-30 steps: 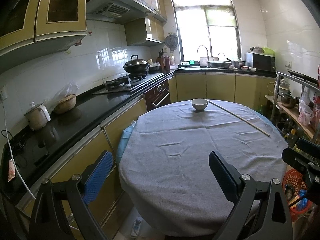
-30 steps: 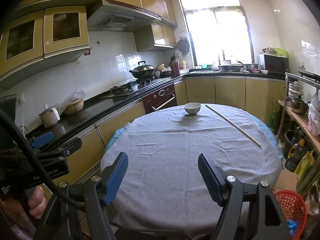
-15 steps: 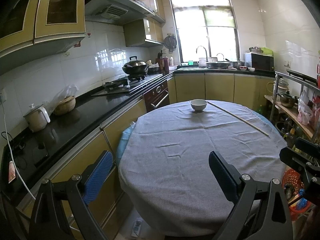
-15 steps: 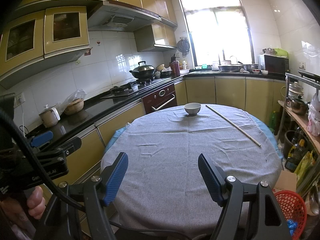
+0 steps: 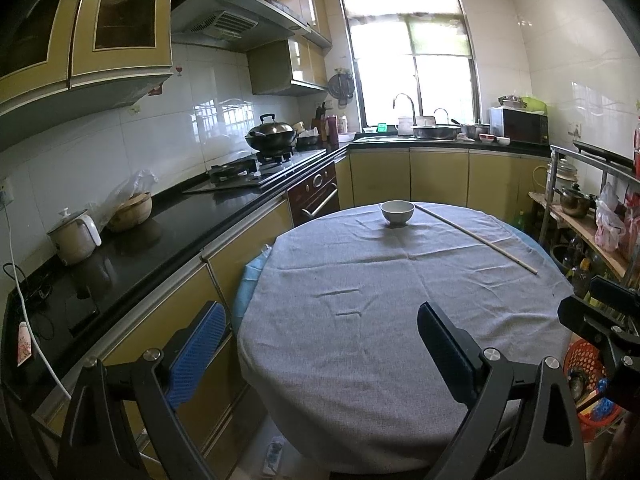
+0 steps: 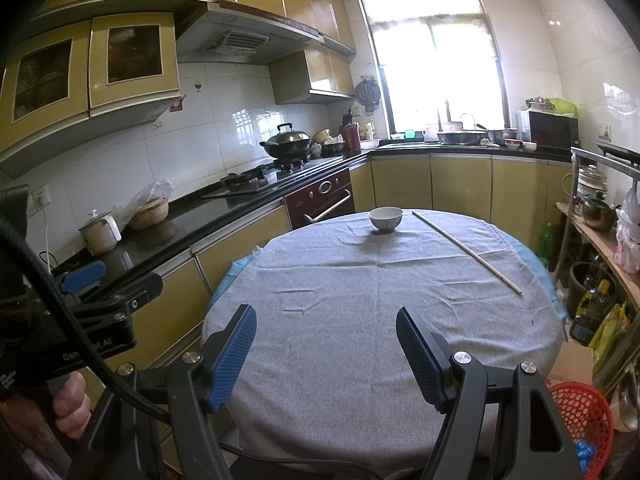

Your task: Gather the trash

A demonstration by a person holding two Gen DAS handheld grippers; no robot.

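Observation:
A round table with a grey cloth [image 5: 360, 300] [image 6: 380, 300] fills the middle of both views. On its far side stand a white bowl [image 5: 397, 212] [image 6: 385, 219] and a long thin wooden stick [image 5: 476, 237] [image 6: 466, 250]. A red mesh basket [image 6: 584, 420] [image 5: 588, 380] with some trash in it sits on the floor at the table's near right. My left gripper [image 5: 320, 354] is open and empty over the table's near left edge. My right gripper [image 6: 326, 354] is open and empty over the near edge. No loose trash shows on the cloth.
A black counter [image 5: 120, 248] with a kettle [image 5: 74, 236], a stove and a wok [image 5: 272, 136] runs along the left. A sink and a microwave [image 5: 520, 124] stand at the back. A cluttered metal shelf [image 6: 600, 232] stands at the right. A cardboard box [image 6: 568, 364] lies by the basket.
Both views have barely shifted; the left gripper has drifted slightly. Both grippers stay open and empty.

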